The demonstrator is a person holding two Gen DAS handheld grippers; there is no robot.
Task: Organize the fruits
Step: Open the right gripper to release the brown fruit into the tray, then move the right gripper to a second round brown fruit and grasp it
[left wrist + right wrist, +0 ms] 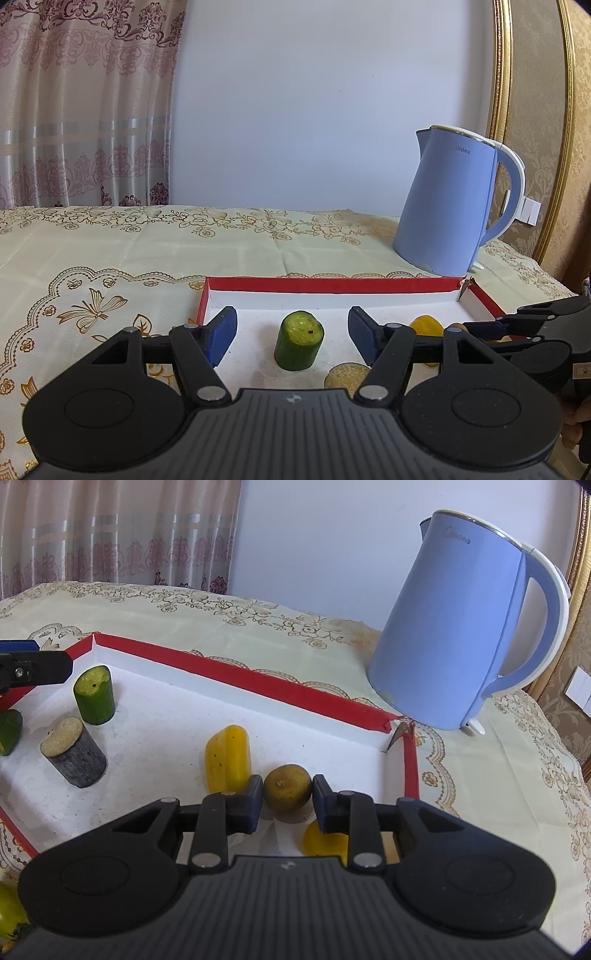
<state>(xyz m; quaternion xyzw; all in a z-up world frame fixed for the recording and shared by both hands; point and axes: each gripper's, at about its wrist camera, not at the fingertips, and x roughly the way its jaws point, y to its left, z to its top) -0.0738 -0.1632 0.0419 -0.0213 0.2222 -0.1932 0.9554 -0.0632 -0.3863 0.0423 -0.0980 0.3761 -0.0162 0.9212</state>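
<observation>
Closing right tongs (287, 794) around the small round fruit (287, 787) near the tray's (236, 672) right corner, pads just touching; left tongs (291, 328) spread before the cucumber piece (299, 345). Next I squeeze, then lift.

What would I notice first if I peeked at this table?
Probably the big blue kettle, standing on the flowery tablecloth just behind the red-edged tray. Next, the right gripper, whose jaws sit on either side of a small round brownish fruit in the tray. The left gripper is open, facing an upright green cucumber chunk.
</observation>
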